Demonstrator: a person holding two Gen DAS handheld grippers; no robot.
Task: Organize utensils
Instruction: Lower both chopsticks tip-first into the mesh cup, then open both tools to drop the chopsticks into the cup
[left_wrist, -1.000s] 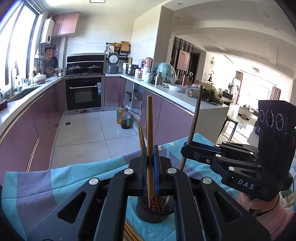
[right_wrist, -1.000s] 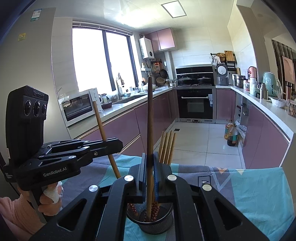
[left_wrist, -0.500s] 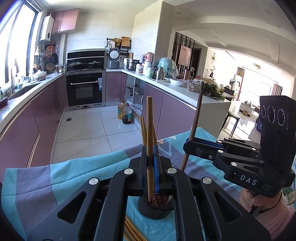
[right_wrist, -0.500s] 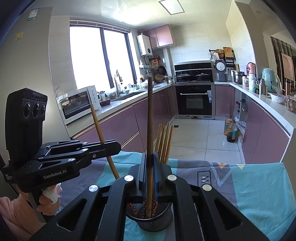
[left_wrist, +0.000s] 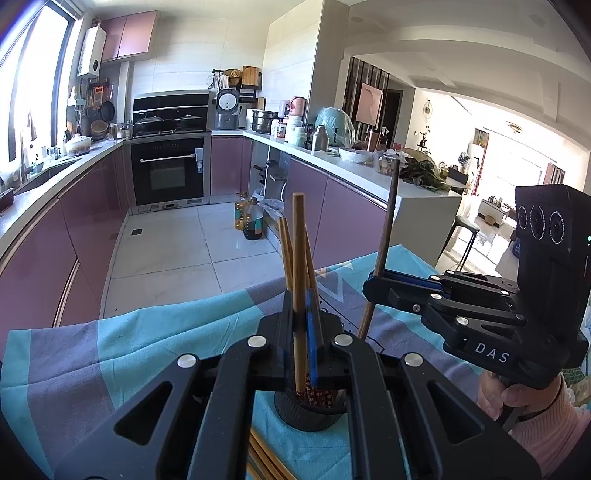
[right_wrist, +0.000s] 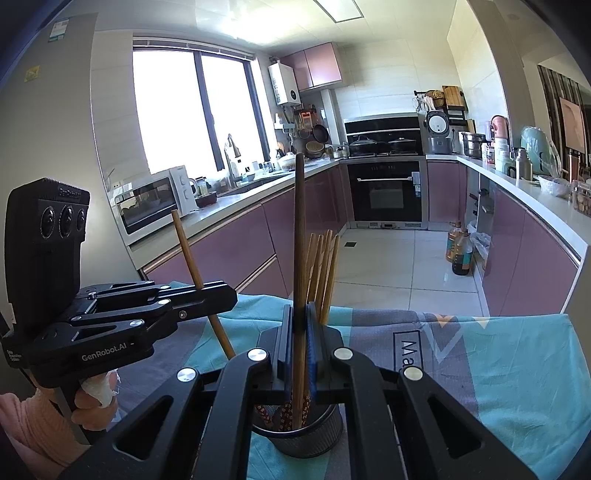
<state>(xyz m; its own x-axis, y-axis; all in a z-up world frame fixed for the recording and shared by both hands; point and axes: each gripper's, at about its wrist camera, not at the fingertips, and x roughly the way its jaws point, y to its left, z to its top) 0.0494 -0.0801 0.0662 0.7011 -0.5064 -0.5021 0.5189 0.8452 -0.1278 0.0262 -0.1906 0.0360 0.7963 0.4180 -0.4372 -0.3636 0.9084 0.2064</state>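
A light chopstick (left_wrist: 300, 291) is clamped upright in the closed left gripper (left_wrist: 302, 325), its tip inside the black holder (left_wrist: 308, 415). A darker chopstick (right_wrist: 298, 258) is pinched by the shut right gripper (right_wrist: 300, 332), over the same holder on the blue cloth (right_wrist: 517, 354).

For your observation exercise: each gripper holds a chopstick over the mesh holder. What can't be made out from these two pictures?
- Left wrist view: the holder rim and the held chopstick tip are hidden by the left gripper.
- Left wrist view: loose chopsticks run off the bottom edge; their count is unclear.
- Right wrist view: the right gripper covers the holder's front, so how many chopsticks stand inside is unclear.
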